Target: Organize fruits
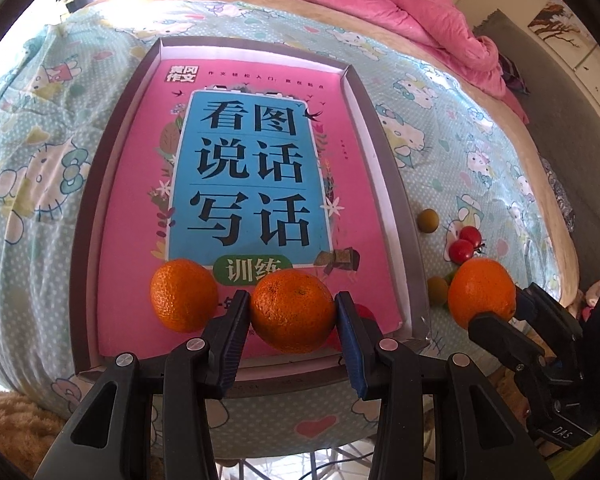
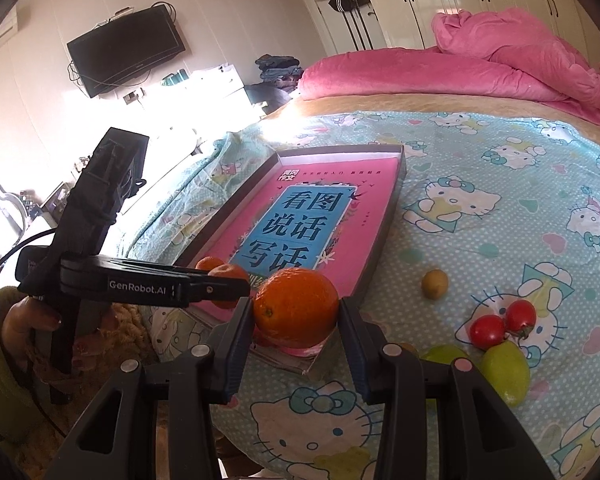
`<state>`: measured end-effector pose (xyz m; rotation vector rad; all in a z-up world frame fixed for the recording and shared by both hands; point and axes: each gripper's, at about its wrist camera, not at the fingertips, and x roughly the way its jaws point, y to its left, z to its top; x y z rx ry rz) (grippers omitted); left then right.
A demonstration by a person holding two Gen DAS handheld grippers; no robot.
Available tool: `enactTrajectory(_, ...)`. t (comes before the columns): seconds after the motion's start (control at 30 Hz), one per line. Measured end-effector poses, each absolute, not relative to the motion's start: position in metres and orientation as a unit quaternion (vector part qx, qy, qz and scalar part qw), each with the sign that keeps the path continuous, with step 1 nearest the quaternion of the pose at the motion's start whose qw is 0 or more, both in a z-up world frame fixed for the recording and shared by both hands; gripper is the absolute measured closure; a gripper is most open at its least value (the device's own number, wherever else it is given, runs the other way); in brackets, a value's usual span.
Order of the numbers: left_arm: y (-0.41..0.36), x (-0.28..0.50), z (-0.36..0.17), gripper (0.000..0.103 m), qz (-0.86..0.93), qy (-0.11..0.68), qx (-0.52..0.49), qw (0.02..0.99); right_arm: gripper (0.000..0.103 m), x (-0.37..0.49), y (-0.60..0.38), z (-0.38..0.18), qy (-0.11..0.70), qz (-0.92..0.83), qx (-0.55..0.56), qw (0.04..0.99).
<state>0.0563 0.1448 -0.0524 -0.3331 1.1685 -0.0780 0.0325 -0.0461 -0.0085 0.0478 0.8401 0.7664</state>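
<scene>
Fruit sorting on a bed: two hand-held grippers, one orange clamped in each.

Left gripper [image 1: 293, 318]: jaws part closed, pads pressed on both sides of an orange [image 1: 292, 310] held over the near end of the shallow box [image 1: 396, 208], above the pink book [image 1: 140, 216] lying inside. A second orange [image 1: 184, 295] sits on the book just left of it. Right gripper [image 2: 297, 322]: jaws likewise narrowed and gripping another orange [image 2: 296, 306], at the box's near right corner. Loose on the patterned bedsheet [image 2: 480, 176], right of the box: two cherry tomatoes [image 2: 502, 322] touching, a small brownish fruit [image 2: 435, 284], a green fruit [image 2: 506, 372].
</scene>
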Motion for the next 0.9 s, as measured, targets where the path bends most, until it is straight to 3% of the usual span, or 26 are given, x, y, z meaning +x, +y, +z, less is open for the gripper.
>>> enactTrajectory(0.9,0.179,0.055,-0.061,0.059,0.002,0.566,-0.17,0.807,0.06,0.059,-0.014,-0.036,0.43,0.34,-0.011,0.836)
